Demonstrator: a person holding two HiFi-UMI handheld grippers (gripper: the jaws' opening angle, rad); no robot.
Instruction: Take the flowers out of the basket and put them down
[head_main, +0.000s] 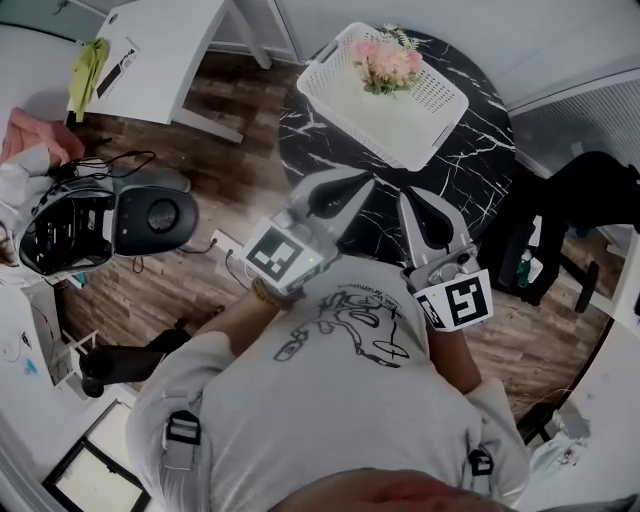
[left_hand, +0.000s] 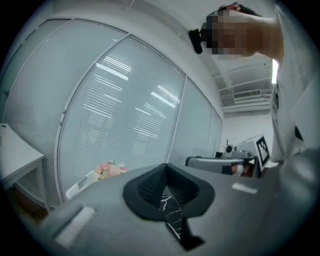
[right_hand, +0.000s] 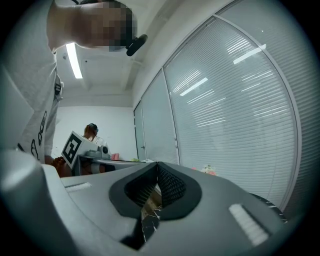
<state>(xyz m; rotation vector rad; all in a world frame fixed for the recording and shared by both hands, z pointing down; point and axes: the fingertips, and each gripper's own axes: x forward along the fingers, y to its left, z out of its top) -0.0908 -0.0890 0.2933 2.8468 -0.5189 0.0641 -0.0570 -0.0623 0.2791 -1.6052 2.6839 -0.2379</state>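
Left tongs (head_main: 345, 190), right tongs (head_main: 415, 212) — level, closed, empty

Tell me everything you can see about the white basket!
The white basket is rectangular and looks like plastic, and its walls are full of little holes. It sits upright, turned at an angle, on the round black marble-patterned table. A small bunch of pink flowers sits in its far end, and the rest of the inside is bare. Nothing else touches it.

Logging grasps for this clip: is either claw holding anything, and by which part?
Nothing is held. Left claw and right claw are shut, empty; flowers sit in the basket.
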